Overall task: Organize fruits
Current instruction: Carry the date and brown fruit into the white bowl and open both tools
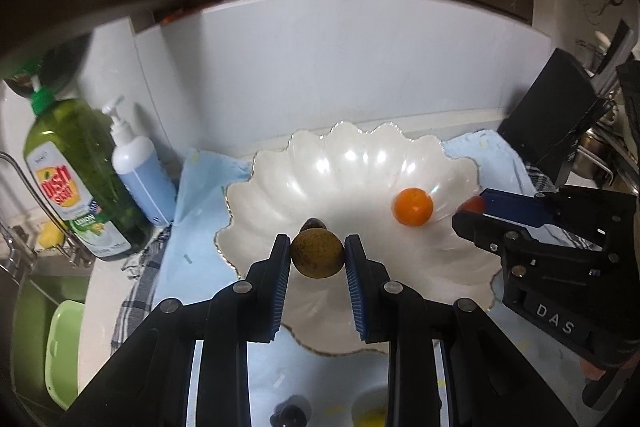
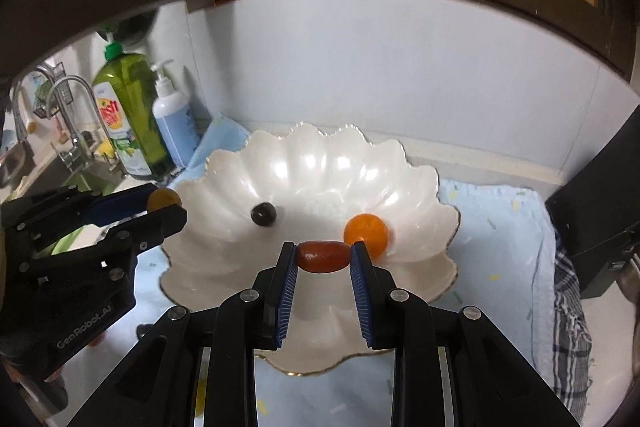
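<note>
A white scalloped bowl (image 1: 360,155) (image 2: 320,163) sits on a light blue cloth. Inside it lie an orange fruit (image 1: 413,206) (image 2: 366,233) and a small dark round fruit (image 2: 263,214), which shows in the left wrist view only as a sliver (image 1: 313,223) behind the held fruit. My left gripper (image 1: 317,254) is shut on a round brownish-yellow fruit (image 1: 317,253) above the bowl's near left part. My right gripper (image 2: 323,256) is shut on an oblong reddish fruit (image 2: 322,256) over the bowl's near side. Each gripper also shows in the other view, the right (image 1: 468,209) and the left (image 2: 166,201).
A green dish-soap bottle (image 1: 76,179) (image 2: 128,115) and a white-and-blue pump bottle (image 1: 138,171) (image 2: 174,123) stand left of the bowl. A tap (image 2: 66,115) and sink lie further left. A black box (image 1: 552,115) (image 2: 600,227) stands right. A checked cloth (image 2: 572,327) lies beside the blue cloth (image 2: 500,227).
</note>
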